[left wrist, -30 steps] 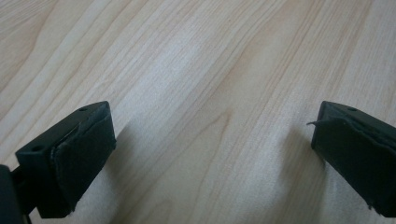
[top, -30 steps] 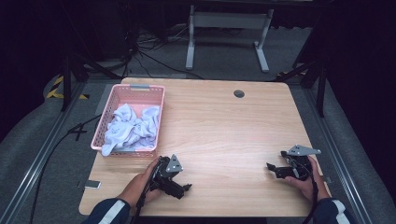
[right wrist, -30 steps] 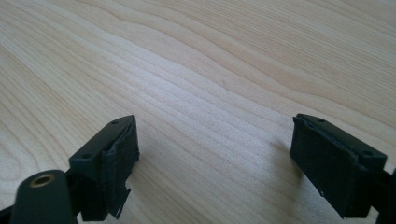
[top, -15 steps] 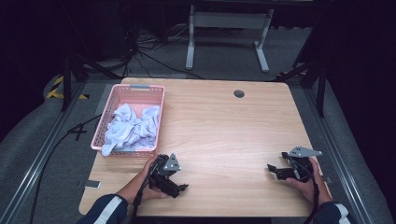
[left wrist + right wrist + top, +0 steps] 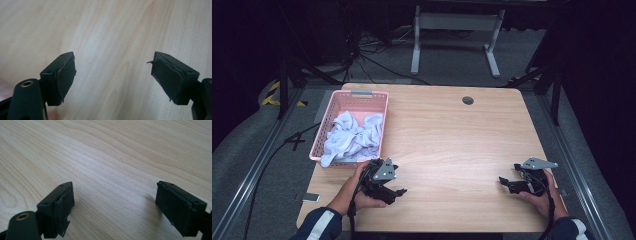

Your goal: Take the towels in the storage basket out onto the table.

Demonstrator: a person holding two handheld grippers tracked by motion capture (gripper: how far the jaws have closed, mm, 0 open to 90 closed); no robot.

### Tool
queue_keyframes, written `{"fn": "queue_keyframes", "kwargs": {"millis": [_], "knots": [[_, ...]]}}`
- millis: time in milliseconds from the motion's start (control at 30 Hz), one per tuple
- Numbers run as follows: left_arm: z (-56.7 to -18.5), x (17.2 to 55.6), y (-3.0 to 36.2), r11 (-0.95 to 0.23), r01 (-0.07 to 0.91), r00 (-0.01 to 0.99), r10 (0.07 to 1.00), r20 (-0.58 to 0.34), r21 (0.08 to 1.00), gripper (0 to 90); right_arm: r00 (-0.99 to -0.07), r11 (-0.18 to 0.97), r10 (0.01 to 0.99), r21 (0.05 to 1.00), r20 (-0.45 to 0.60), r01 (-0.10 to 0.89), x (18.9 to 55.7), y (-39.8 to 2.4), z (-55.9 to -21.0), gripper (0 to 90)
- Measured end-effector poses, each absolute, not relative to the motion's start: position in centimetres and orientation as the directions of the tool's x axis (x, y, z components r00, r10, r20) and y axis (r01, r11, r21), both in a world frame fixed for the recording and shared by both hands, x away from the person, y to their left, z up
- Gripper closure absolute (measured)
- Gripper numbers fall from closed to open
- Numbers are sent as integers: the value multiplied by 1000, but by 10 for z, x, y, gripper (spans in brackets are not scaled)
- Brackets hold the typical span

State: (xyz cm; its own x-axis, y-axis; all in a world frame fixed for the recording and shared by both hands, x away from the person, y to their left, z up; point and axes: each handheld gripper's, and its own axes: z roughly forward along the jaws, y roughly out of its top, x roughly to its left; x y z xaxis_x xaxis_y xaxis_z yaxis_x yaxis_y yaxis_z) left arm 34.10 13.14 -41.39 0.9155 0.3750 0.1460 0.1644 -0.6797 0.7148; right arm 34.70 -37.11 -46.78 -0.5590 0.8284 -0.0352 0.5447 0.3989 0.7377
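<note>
High view, scene: a pink basket [image 5: 327, 122] sits at the bench's [image 5: 452, 140] left edge with crumpled white cloths [image 5: 352, 136] heaped inside it.
High view, left gripper [image 5: 398, 192]: held just beside the basket's near corner, off the bench, holding nothing.
High view, right gripper [image 5: 505, 182]: low at the bench's near right, well apart from the basket.
Step in hand: judged the start, a first reach for the cloths; none is out yet.
Next move: the left hand would have to swing toward the basket and come down on a fold.
Left gripper view: fingers [image 5: 65, 75] parted wide, having just been closing a little, nothing between them; bare wood below, no basket.
Right gripper view: fingers [image 5: 60, 202] spread apart and empty, close over the wood grain.
</note>
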Motion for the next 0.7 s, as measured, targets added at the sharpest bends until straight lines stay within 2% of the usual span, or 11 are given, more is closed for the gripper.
{"fn": "queue_keyframes", "kwargs": {"millis": [100,433,500,667,700], "knots": [[-398,346,150,-647,187,879,446,168,739,156,-559,399,828,738,-35,545,347,-371,-468,156],[-371,365,206,-637,260,772,589,240,726,158,-564,399,825,738,-31,543,346,-372,-468,156],[-367,373,215,-615,303,751,624,215,728,157,-569,407,822,736,-36,541,346,-372,-468,156],[-366,403,229,-663,400,693,671,265,633,158,-570,406,821,737,-34,540,345,-372,-468,156],[-368,411,231,-660,429,692,679,245,617,158,-570,406,821,737,-34,540,345,-372,-468,156]]}}
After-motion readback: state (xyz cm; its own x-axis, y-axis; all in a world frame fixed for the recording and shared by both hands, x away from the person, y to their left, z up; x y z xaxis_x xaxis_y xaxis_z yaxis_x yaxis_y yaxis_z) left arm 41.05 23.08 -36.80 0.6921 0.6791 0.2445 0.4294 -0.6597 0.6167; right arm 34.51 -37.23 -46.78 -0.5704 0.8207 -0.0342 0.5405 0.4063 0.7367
